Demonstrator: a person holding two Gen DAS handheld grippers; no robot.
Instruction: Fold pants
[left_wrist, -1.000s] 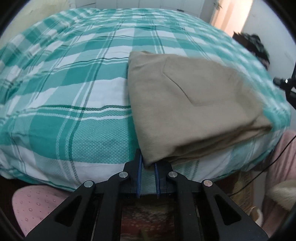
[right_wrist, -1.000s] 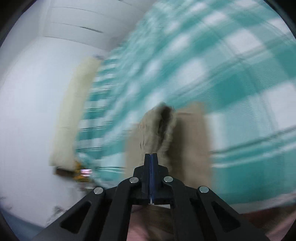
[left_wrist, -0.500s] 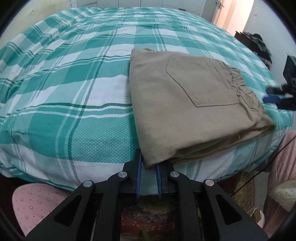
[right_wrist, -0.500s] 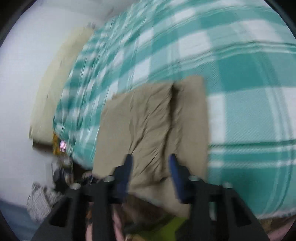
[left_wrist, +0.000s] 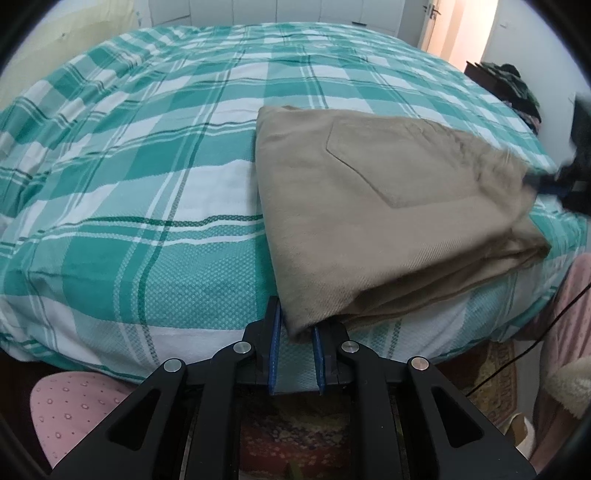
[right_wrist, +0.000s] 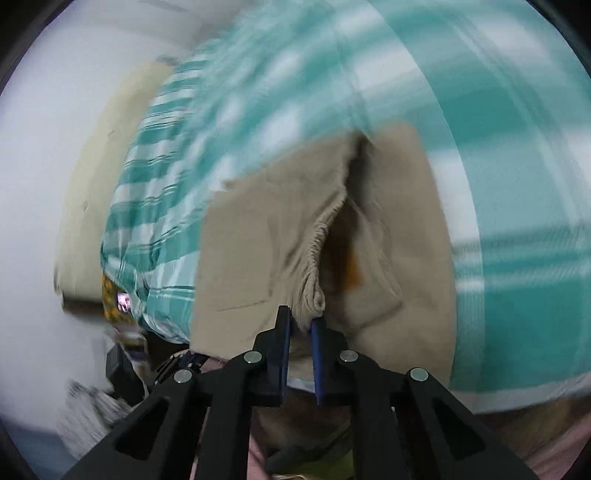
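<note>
Tan pants (left_wrist: 376, 218) lie folded on a green-and-white plaid bed (left_wrist: 147, 177), back pocket up. My left gripper (left_wrist: 295, 325) is shut on the near folded corner of the pants at the bed's front edge. In the right wrist view, which is blurred by motion, my right gripper (right_wrist: 301, 325) is shut on the gathered elastic waistband (right_wrist: 316, 258) of the pants (right_wrist: 258, 240). The right gripper (left_wrist: 561, 181) also shows at the far right of the left wrist view, at the waistband end.
White wardrobe doors (left_wrist: 295, 14) stand behind the bed. A pink dotted cushion (left_wrist: 74, 406) lies low at the left. Pink fabric (left_wrist: 569, 332) and a black cable (left_wrist: 517, 350) are at the right. Dark clothes (left_wrist: 513, 85) are piled at the far right.
My right gripper opened and let the waistband drop flat, then closed again on the waistband. My left gripper has kept its hold on the near corner.
</note>
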